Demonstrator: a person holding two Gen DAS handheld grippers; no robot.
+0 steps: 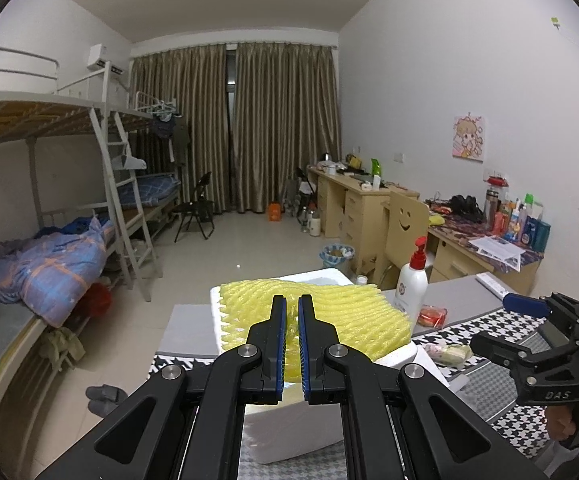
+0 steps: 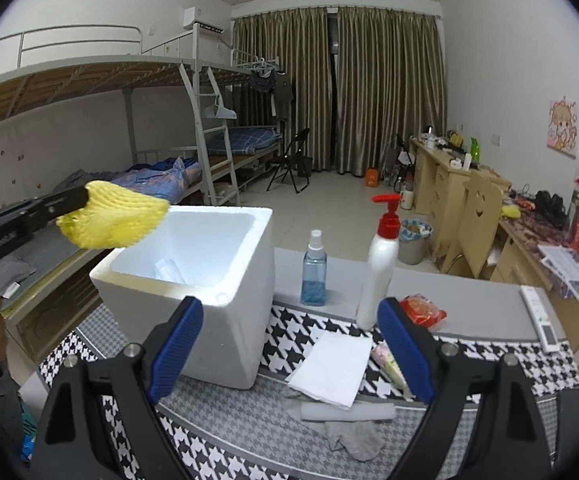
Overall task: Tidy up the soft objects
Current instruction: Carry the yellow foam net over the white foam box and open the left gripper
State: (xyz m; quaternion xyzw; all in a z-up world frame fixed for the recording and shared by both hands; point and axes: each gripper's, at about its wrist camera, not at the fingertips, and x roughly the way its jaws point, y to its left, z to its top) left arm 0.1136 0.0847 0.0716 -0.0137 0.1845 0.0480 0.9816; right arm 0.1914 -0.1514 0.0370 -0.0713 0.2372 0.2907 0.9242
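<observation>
My left gripper (image 1: 292, 308) is shut on a yellow foam net sleeve (image 1: 329, 312) and holds it in the air over the near left rim of a white foam box (image 2: 225, 300). The sleeve also shows in the right wrist view (image 2: 117, 216), above the box's open top. The box holds something pale at its bottom. My right gripper (image 2: 289, 320) is open and empty, above the houndstooth cloth (image 2: 297, 344) in front of the box. A white foam sheet (image 2: 331, 368), a grey rag (image 2: 353, 436) and a small pastel packet (image 2: 389, 364) lie on the cloth.
A blue spray bottle (image 2: 314, 270), a white pump bottle (image 2: 381, 264), a red snack bag (image 2: 423, 308) and a white remote (image 2: 539, 318) stand or lie on the grey table behind the cloth. A bunk bed is at left, desks at right.
</observation>
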